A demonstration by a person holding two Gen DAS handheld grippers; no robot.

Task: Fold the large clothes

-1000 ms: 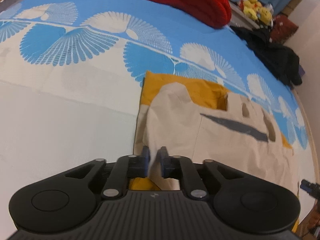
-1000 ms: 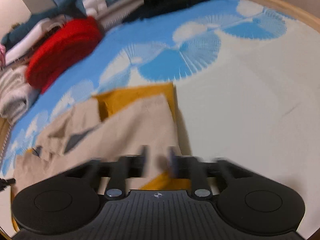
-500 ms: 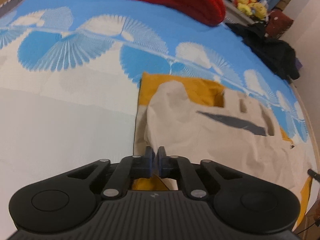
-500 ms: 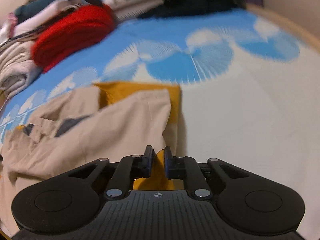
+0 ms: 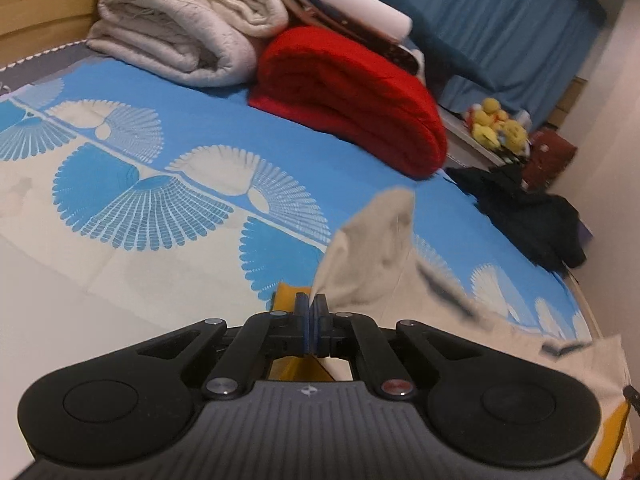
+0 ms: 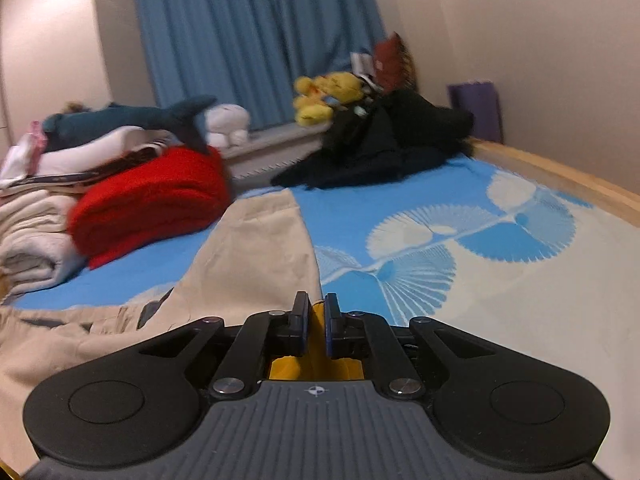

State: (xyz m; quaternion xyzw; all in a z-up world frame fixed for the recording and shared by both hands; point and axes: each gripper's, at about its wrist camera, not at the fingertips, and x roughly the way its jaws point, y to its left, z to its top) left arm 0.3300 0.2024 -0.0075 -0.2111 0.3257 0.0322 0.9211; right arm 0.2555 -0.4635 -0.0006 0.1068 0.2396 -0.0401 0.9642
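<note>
Beige trousers, lying over a mustard-yellow garment on a blue-and-white fan-patterned bedspread, rise in a peak at centre frame where the left gripper has its jaws fully closed on a pinch of the beige cloth. In the right wrist view, the right gripper shows its 2 jaws drawn almost together on a fold of fabric, yellow visible in the narrow slit between the pads and the trousers stretching away to upper centre. Beyond the left gripper, the rest of the garment spreads toward the lower right of the frame. A folded red blanket sits at upper centre, a rolled cream quilt at upper left, and a heap of black clothing at right. Yellow plush toys, a plush shark and blue curtains fill the top of the right wrist view.
</note>
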